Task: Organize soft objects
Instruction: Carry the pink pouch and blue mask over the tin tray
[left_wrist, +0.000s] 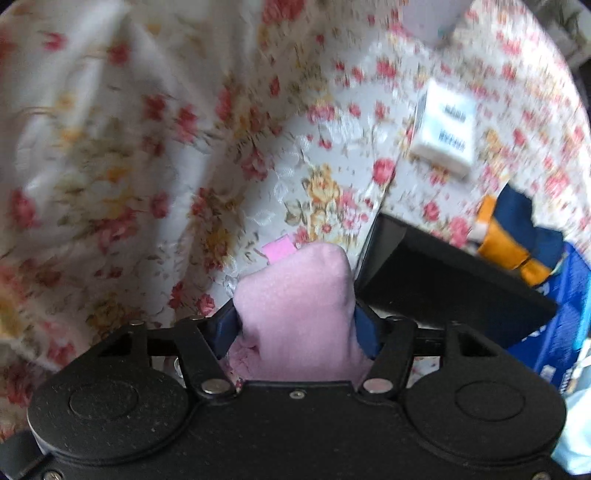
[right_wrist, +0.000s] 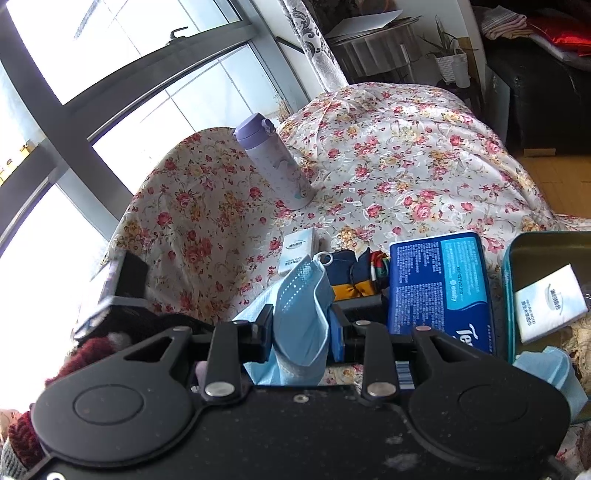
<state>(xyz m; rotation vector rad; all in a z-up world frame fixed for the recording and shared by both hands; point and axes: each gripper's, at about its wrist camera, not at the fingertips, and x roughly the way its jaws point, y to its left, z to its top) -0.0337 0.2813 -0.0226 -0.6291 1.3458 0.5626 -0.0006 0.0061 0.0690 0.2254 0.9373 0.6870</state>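
Left gripper (left_wrist: 295, 325) was pinching a soft pink plush fabric piece (left_wrist: 299, 314) over the floral-print cloth (left_wrist: 147, 147). Right gripper (right_wrist: 301, 332) was clamped on a light-blue pleated face mask (right_wrist: 299, 314). Risk: plush compresses and slips out; the mask's dangling loop could snag the blue tissue pack (right_wrist: 439, 284).

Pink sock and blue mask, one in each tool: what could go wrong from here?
1. The left tool pinches the pink sock only at its middle; the soft fabric might slip out.
2. The face mask hangs loosely from the right tool and may snag the tissue pack.
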